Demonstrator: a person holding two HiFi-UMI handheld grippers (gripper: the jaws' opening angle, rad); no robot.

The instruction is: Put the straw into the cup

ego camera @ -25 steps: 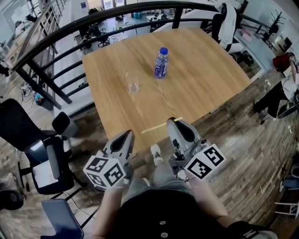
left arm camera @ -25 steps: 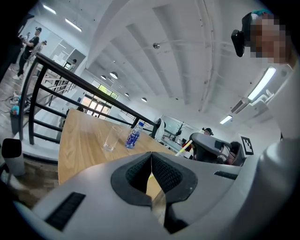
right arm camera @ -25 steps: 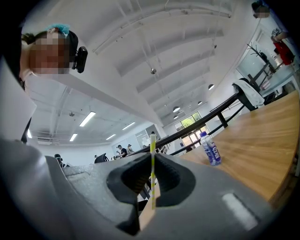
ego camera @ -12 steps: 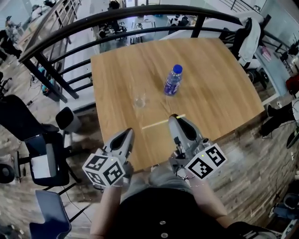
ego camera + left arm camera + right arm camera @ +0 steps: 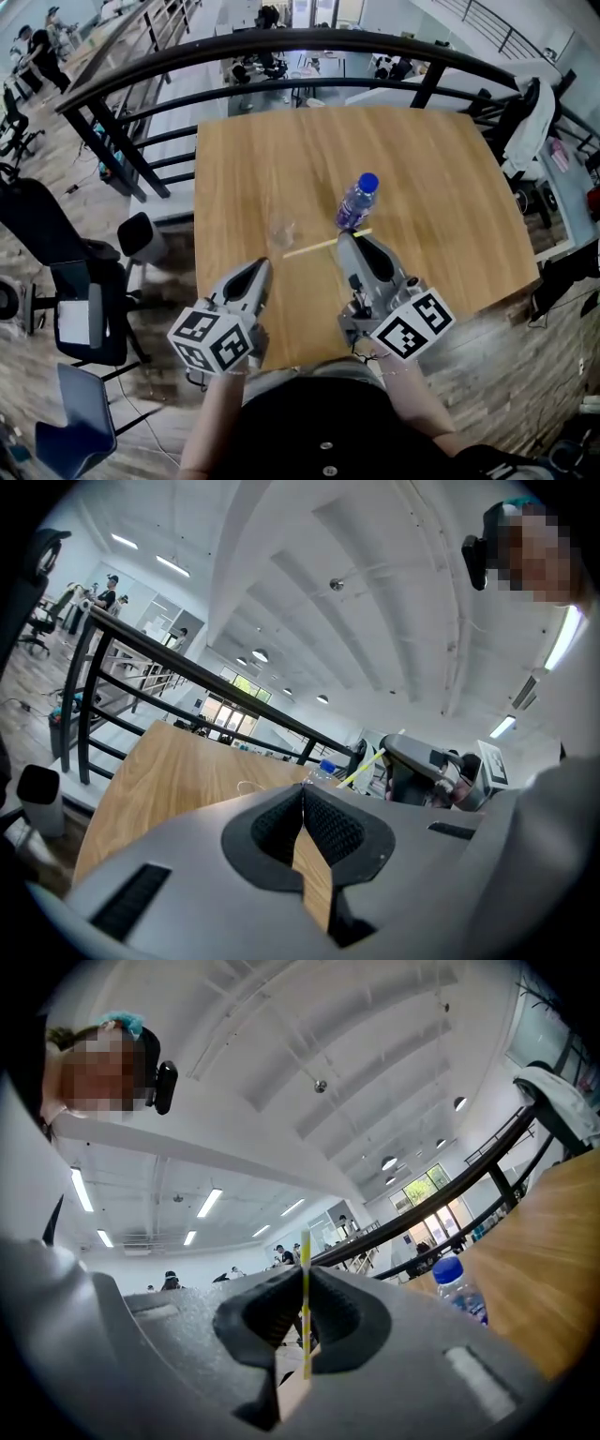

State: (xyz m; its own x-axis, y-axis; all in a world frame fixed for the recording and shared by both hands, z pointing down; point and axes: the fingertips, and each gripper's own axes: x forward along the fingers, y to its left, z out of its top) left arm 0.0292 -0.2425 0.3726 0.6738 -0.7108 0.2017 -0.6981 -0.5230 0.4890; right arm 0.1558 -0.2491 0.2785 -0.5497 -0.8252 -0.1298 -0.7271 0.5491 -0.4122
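Note:
A thin yellow straw (image 5: pixel 309 247) lies level in my right gripper (image 5: pixel 347 236), whose pads are shut on one end of it; the long end points left. In the right gripper view the straw (image 5: pixel 305 1251) stands upright between the closed pads of the right gripper (image 5: pixel 305 1283). A clear cup (image 5: pixel 281 231) stands on the wooden table (image 5: pixel 441 178), just beyond the straw's free end. My left gripper (image 5: pixel 260 266) hovers over the table's near edge, below the cup, shut with nothing in it. Its pads meet at the tip in the left gripper view (image 5: pixel 303 794), where the straw (image 5: pixel 361 769) also shows.
A blue-capped water bottle (image 5: pixel 355 202) stands just beyond my right gripper. A black railing (image 5: pixel 281 42) curves round the table's far side. A black office chair (image 5: pixel 66 272) is at the left. A white garment (image 5: pixel 525 127) hangs at the far right.
Both grippers have moved forward from the table's near edge toward the cup and bottle. The straw stays in the right gripper and now lies close to the cup.

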